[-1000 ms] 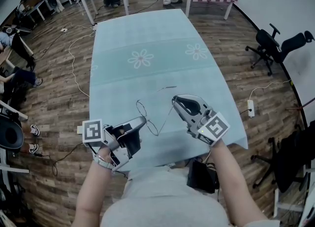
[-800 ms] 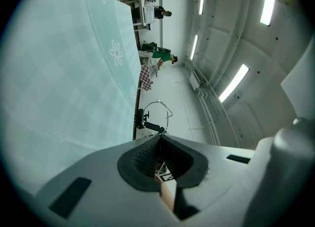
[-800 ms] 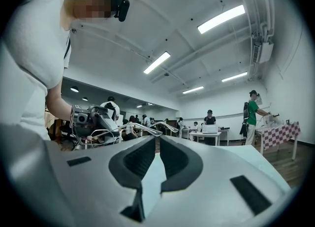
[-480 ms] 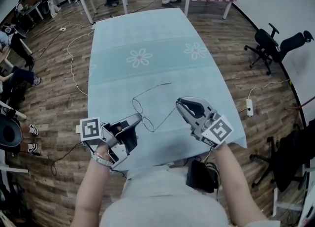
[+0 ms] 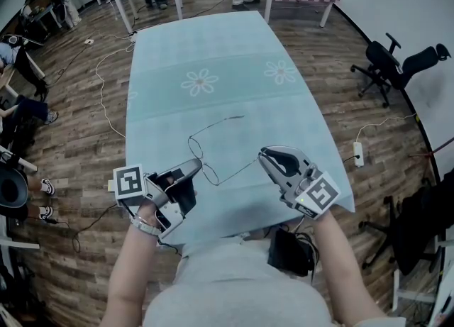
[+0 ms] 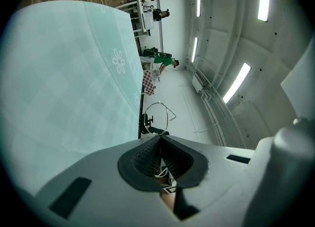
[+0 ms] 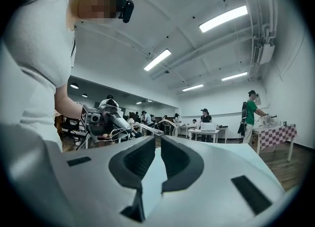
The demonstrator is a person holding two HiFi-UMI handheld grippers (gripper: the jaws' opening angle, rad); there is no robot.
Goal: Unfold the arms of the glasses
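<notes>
Thin wire-framed glasses [image 5: 206, 164] hang just above the teal tablecloth [image 5: 213, 49] near its front edge. My left gripper [image 5: 196, 166] is shut on the frame by the lenses. In the left gripper view one lens ring [image 6: 157, 103] sticks out past the closed jaw tips [image 6: 160, 138]. One arm of the glasses [image 5: 220, 125] points away toward the far right. The other arm [image 5: 237, 171] runs right to my right gripper [image 5: 264, 154], whose jaws stand nearly together on its end. In the right gripper view that arm [image 7: 150, 129] reaches the jaw tips [image 7: 158, 140].
The table's front edge is right below both grippers. On the wood floor to the right stand an office chair [image 5: 397, 63] and a power strip [image 5: 357, 154]. Cables lie on the floor at the left. More tables and people are at the back.
My right gripper has moved right and toward me, and the near arm of the glasses has swung out with it. The left gripper has hardly moved.
</notes>
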